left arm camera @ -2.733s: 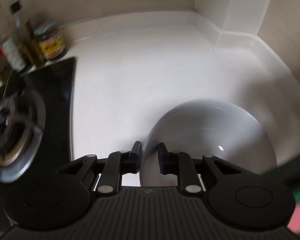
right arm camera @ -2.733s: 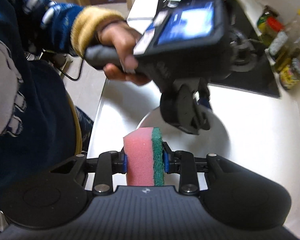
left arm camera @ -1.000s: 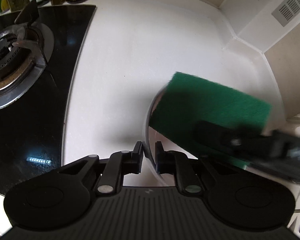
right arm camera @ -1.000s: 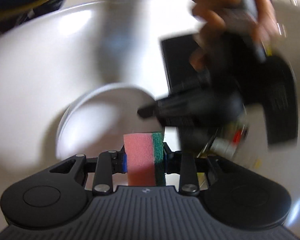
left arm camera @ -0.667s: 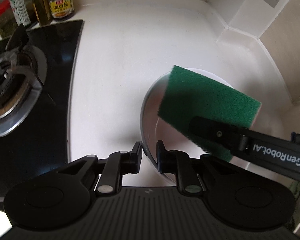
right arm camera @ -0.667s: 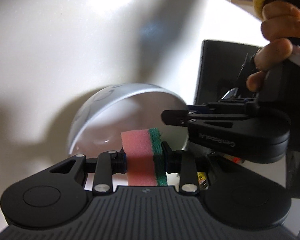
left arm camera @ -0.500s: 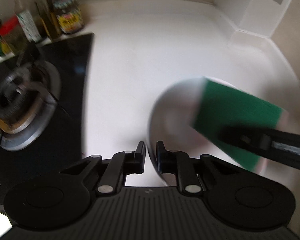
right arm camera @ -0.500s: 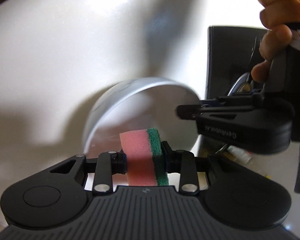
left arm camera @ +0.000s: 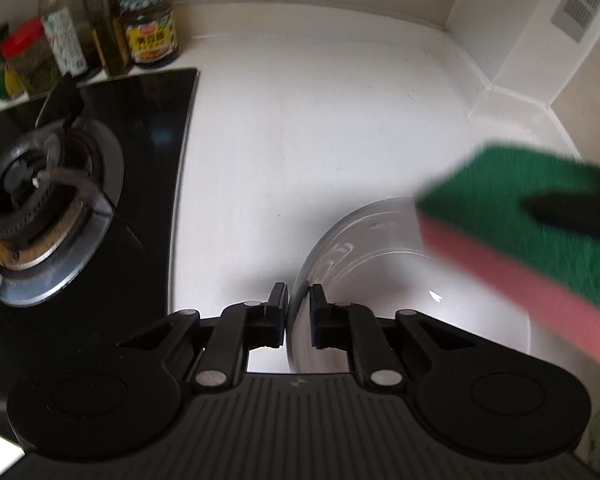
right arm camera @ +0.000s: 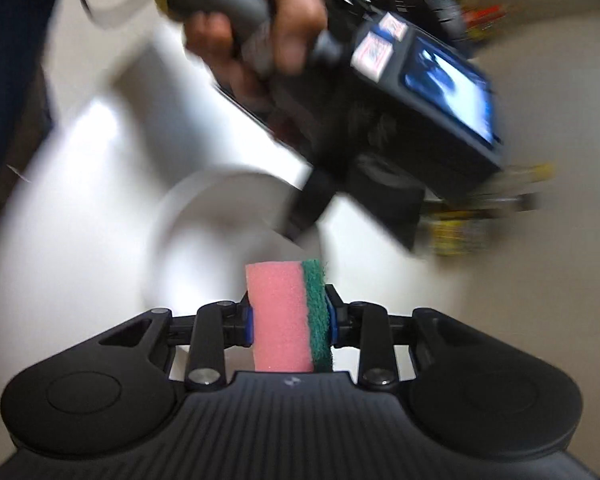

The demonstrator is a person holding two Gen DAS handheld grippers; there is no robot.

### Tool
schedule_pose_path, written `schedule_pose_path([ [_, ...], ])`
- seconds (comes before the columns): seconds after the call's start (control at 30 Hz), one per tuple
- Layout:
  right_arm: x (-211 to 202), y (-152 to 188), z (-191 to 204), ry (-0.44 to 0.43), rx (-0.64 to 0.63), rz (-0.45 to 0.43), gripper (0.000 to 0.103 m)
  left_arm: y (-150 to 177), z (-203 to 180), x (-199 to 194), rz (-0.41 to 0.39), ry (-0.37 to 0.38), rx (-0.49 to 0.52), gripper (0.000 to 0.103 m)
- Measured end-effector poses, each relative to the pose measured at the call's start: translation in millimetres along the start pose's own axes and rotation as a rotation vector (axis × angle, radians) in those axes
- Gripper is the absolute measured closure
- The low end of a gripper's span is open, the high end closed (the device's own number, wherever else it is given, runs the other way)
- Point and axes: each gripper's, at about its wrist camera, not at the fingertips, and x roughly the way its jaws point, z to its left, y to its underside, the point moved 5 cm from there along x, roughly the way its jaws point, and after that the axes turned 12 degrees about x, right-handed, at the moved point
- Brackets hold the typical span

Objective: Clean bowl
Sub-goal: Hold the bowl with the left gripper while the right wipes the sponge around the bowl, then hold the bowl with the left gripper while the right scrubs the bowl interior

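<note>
Bowl point(left arm camera: 364, 264) stays rim-clamped by left gripper point(left arm camera: 299, 312); right gripper's point(right arm camera: 290, 322) pinched sponge point(right arm camera: 288, 316) has lifted out.

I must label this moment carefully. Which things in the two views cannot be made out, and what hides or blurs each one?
- Whether the sponge touches the bowl: left wrist view, motion blur.
- Bowl's near and right rim: left wrist view, covered by the left gripper body and the sponge.
- Bowl's inside, clean or dirty: right wrist view, blurred, partly behind the left gripper.
- Jar label text: left wrist view, too small.
- Right gripper: only a dark blur in the left wrist view.
</note>
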Motion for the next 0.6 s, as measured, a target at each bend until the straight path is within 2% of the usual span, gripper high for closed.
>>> schedule_pose_path([
  [0.07,13,0,13,0.111,-0.020,0.007,0.076,1,0,0,-0.002,-0.004,0.005,0.093],
  [0.17,23,8,30,0.207,0.022,0.015,0.076,3,0,0,-0.004,-0.006,0.007,0.093],
  [0.2,23,14,40,0.217,0.036,0.032,0.076,3,0,0,-0.004,-0.005,0.006,0.093],
  [0.23,41,7,47,0.232,0.041,0.039,0.075,3,1,0,-0.005,-0.004,0.002,0.093],
  [0.3,46,-4,43,0.269,0.068,0.026,0.073,4,2,0,-0.007,0.000,-0.005,0.093],
  [0.4,45,-11,50,0.240,0.114,0.019,0.065,4,3,-1,-0.005,0.000,-0.008,0.093],
  [0.43,43,-14,54,0.205,0.126,0.023,0.062,4,2,-1,-0.005,-0.001,-0.007,0.093],
  [0.6,31,-13,43,0.063,0.269,0.024,0.061,3,1,-1,-0.004,-0.008,-0.005,0.093],
])
